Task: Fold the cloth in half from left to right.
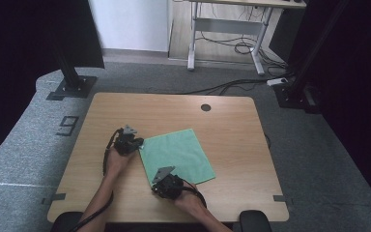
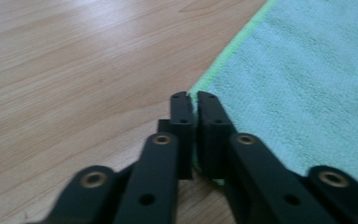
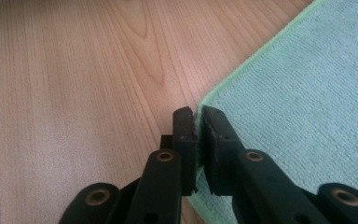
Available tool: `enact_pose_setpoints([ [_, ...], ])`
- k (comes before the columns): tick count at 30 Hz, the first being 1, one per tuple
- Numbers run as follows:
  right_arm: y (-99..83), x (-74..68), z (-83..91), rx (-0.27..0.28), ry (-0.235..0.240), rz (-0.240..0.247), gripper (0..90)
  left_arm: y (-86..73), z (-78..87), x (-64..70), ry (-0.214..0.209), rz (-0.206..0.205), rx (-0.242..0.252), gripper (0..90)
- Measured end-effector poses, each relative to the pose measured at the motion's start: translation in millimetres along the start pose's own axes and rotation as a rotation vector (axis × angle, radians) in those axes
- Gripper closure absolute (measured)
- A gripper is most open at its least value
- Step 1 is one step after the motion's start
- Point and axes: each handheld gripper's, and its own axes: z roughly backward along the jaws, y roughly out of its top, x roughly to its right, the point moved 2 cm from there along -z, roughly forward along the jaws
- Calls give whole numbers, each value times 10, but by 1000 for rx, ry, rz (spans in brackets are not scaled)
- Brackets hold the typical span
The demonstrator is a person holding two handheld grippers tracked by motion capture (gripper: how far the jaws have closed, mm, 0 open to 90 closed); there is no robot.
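From above, a green microfibre cloth (image 1: 178, 155) lies flat near the middle of the wooden table (image 1: 232, 145), turned a little so its corners point off-square. The left gripper (image 1: 138, 143) sits at the cloth's far-left corner, the person's left hand (image 1: 117, 159) behind it. The right gripper (image 1: 155, 186) is down at the near-left corner, held by the right hand (image 1: 189, 198) close to the table's near edge. A dark round grommet (image 1: 206, 107) shows in the tabletop well beyond the cloth.

Over to the left gripper view: the left gripper (image 2: 192, 96) has its two black jaws pressed almost together, with the bright green hem of the cloth (image 2: 307, 79) running right up into the thin slit between them. The cloth's corner is pinched there, and the rest spreads out to the right over the table (image 2: 74, 70).

Now the right gripper view: same picture, really. The right gripper (image 3: 196, 111) is clamped nearly closed on the corner of the cloth (image 3: 307, 93), the green edge caught between the jaws, pale wood grain of the table (image 3: 84, 84) lying to the left.
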Motion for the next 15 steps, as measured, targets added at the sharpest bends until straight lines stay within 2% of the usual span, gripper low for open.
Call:
enact_pose_setpoints([
  [4, 8, 20, 28, 12, 11, -17, 850, 30, 14, 6, 16, -14, -17, 887],
  [9, 49, 35, 109, 37, 27, -20, 850, 96, 99, -24, 31, 12, 7, 887],
  [12, 73, 51, 183, 56, 25, -23, 850, 151, 145, -37, 20, 28, 26, 886],
  [15, 92, 83, 266, 75, 20, -25, 850, 219, 169, -20, 18, 21, 32, 886],
])
